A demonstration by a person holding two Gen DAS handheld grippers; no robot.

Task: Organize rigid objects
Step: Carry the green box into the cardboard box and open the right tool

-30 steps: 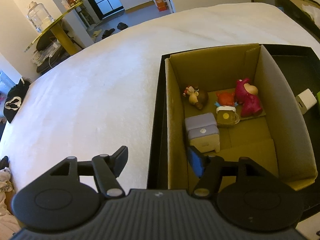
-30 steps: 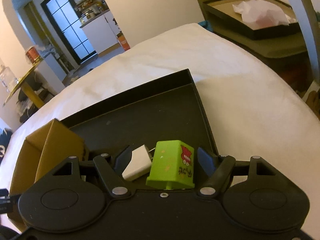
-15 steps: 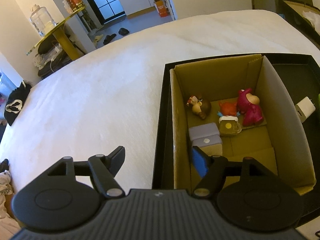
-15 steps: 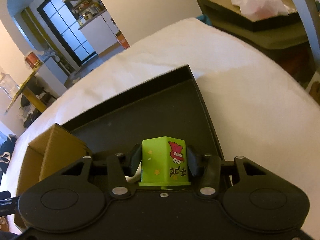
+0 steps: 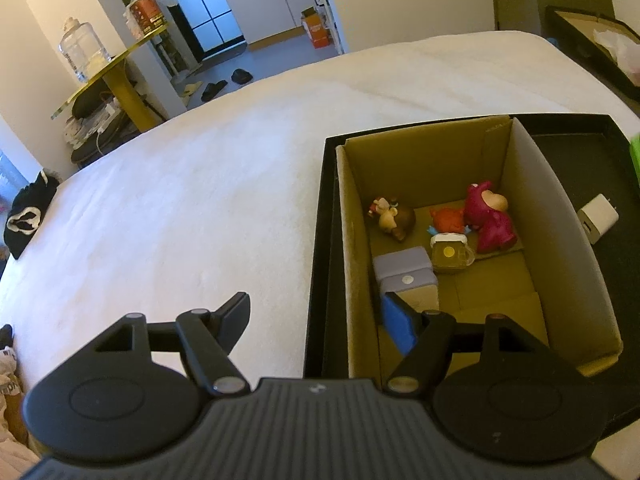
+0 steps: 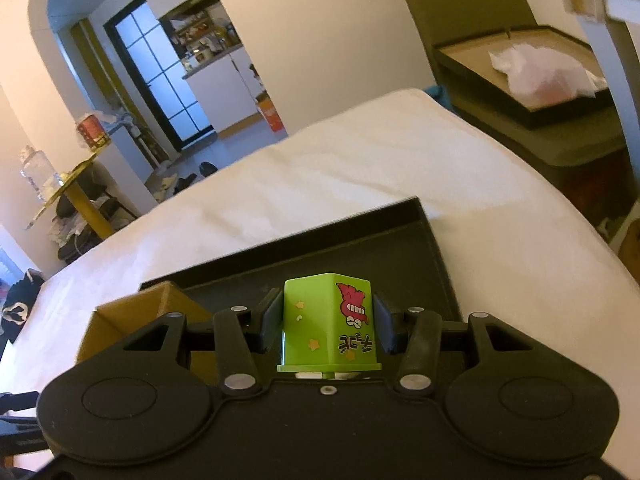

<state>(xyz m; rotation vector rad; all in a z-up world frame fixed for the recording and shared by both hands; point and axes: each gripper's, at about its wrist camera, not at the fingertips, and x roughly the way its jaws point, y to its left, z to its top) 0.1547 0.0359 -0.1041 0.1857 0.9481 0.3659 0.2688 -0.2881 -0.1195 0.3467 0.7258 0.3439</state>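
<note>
I see a bed point(image 5: 208, 216) under a white cover, filling most of my view. One black tray point(image 5: 576, 128) lies directly on it toward the right side. A black garment with a white mask face point(image 5: 24, 224) rests at its far left edge.

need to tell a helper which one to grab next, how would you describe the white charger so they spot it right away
Start at the white bed and find the black tray holding an open cardboard box. The white charger lies on the tray floor just outside the box's right wall. It is the only plain white cube there, with metal prongs, unlike the colourful figurines inside the box.
</note>
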